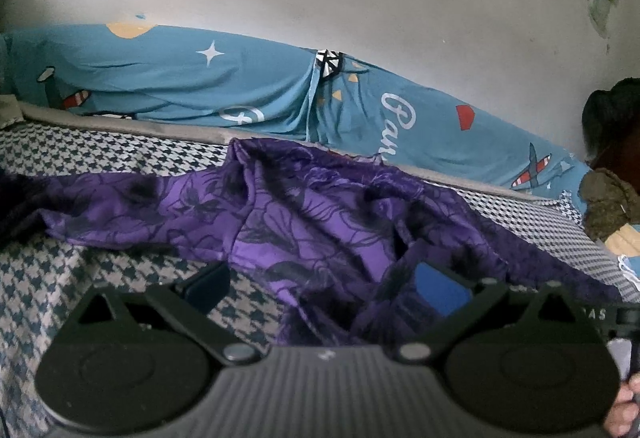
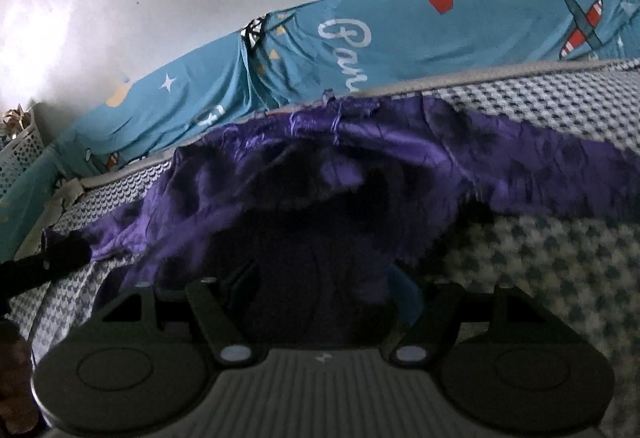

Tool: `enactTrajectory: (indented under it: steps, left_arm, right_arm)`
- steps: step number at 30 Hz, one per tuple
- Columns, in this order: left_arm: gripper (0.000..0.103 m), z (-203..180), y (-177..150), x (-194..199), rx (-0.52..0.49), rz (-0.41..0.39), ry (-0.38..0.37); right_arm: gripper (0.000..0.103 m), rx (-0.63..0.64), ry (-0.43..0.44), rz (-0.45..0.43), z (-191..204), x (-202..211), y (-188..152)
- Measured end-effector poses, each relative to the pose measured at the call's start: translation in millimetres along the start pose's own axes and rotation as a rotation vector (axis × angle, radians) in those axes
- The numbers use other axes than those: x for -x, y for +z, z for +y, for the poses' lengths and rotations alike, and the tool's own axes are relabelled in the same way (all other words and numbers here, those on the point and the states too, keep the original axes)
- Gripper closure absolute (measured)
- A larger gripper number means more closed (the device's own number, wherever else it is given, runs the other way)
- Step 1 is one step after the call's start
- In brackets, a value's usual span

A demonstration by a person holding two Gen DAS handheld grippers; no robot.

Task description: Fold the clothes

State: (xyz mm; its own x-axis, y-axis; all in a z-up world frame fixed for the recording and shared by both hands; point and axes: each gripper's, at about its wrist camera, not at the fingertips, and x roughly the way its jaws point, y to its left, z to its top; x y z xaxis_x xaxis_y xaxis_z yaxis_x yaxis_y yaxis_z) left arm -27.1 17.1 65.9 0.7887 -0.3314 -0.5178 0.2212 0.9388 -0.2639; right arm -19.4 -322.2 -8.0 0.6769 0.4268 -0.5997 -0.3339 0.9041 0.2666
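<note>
Purple floral garment lies crumpled across the middle of the left wrist view on the houndstooth bedcover, not yet in any neat fold, likely spread there for flat working room. Left gripper sits low center, fingers wide apart with cloth between them, not clamped. Right gripper also spread wide, garment bunched in the gap (dark, blurred; a pinch cannot be told). Blue printed sheet runs along the wall in the upper half; white script reads "Pan…", rest hidden. Partial letters "AS" at lower right on the gripper body.
</note>
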Motion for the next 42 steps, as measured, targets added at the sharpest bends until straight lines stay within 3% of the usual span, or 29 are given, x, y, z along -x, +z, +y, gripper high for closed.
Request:
enactTrajectory:
  steps: [9, 16, 27, 36, 42]
  left_arm:
    - [0.000, -9.6, 23.1, -33.3, -0.084, 0.035, 0.000]
    - [0.000, -14.8, 38.0, -65.4, -0.083, 0.078, -0.033]
    - [0.000, -18.2, 48.0, -104.0, -0.044, 0.135, -0.037]
    - [0.000, -17.0, 48.2, -113.5, -0.025, 0.156, -0.024]
    - [0.000, -17.9, 44.5, -119.3, -0.028, 0.174, -0.019]
  right_arm:
    - [0.047, -0.024, -0.030, -0.035, -23.6, -24.5, 41.2]
    - [0.055, -0.007, -0.042, -0.054, -34.6, -52.4, 71.4]
    - [0.055, 0.059, -0.042, -0.085, -47.3, -106.8, 111.8]
    - [0.055, 0.104, -0.020, -0.084, -53.4, -144.4, 137.7]
    - [0.048, 0.162, -0.001, -0.056, -53.5, -171.0, 146.6]
